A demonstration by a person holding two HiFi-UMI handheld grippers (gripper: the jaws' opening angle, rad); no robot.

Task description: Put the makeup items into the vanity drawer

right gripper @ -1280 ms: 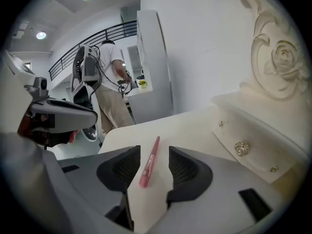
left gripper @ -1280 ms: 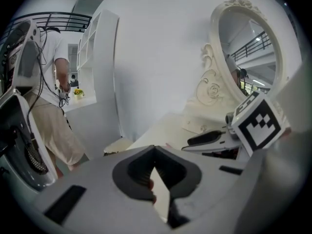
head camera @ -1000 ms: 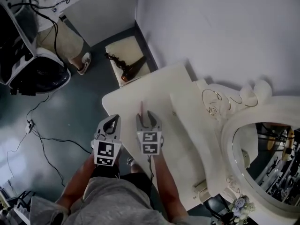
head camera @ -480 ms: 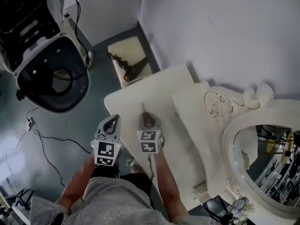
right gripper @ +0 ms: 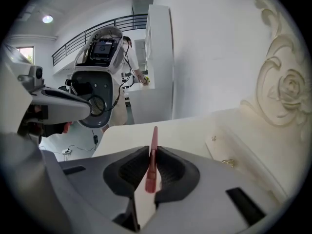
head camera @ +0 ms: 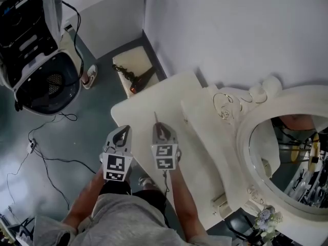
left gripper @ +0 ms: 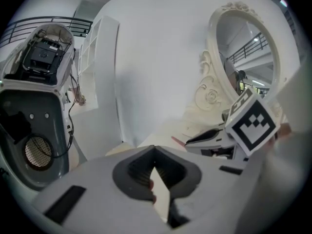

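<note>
Head view: both grippers hover side by side over the near edge of the cream bench (head camera: 148, 99). The left gripper (head camera: 122, 131) is on the left and the right gripper (head camera: 162, 129) just beside it. A slim pink stick (head camera: 156, 118) pokes out beyond the right gripper's fingers toward the far side, above the bench top. The oval mirror (head camera: 246, 152) stands at the right, and a small stool (head camera: 128, 58) with a dark object sits on the floor past the bench's far corner.

Left gripper view: its fingers (left gripper: 139, 169) are clenched, tips meeting. To the right, the right gripper's marker cube (left gripper: 251, 123) shows in front of the mirror.

Right gripper view: the fingers (right gripper: 170, 169) have just been closing and now pinch the pink stick (right gripper: 154, 138), which stands upright between the pads with its tip above them. A gold pull (right gripper: 227, 163) shows on the cream front at the right.
</note>
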